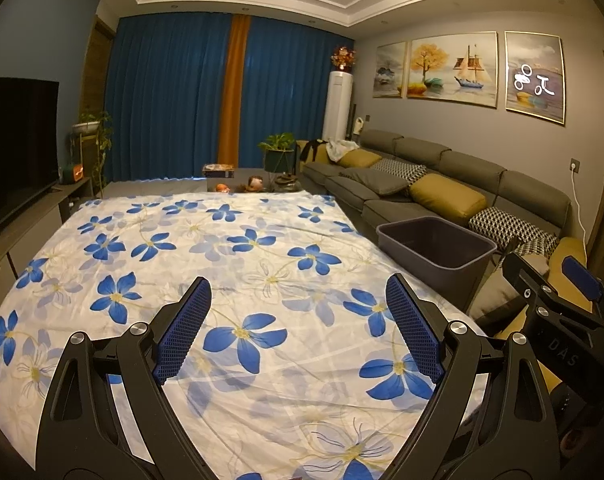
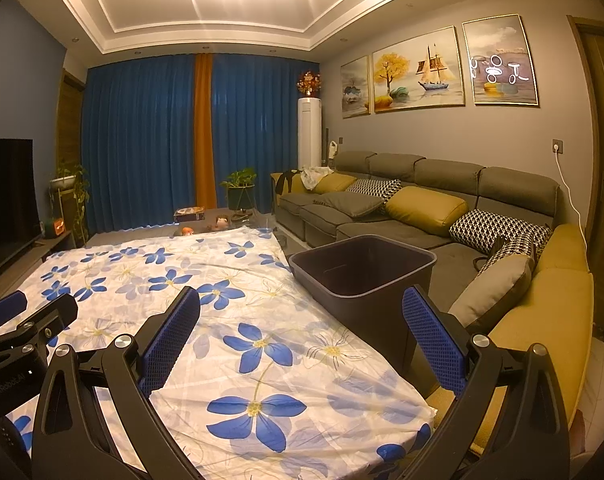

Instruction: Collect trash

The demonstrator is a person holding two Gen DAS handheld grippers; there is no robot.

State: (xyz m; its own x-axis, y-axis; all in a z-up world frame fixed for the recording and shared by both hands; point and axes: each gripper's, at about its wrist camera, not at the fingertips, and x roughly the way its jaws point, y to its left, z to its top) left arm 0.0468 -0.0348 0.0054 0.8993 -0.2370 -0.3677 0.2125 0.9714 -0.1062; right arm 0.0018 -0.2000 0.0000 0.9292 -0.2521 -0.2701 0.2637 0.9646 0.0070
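Right wrist view, bin [image 2: 362, 276] floor mostly hidden, right gripper [image 2: 302, 344] spread.

Cloth, plastic and rubbery pads

Flowered sheet [image 1: 229, 240] is matt cloth; bin [image 2: 362, 276] smooth plastic; gripper pads [image 1: 183, 332] seemingly textured rubber.

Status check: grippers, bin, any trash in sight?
Left hand-held gripper open, empty. Right hand-held gripper open, empty. Bin at cloth's right edge, looks empty. No trash visible; nothing blocking.
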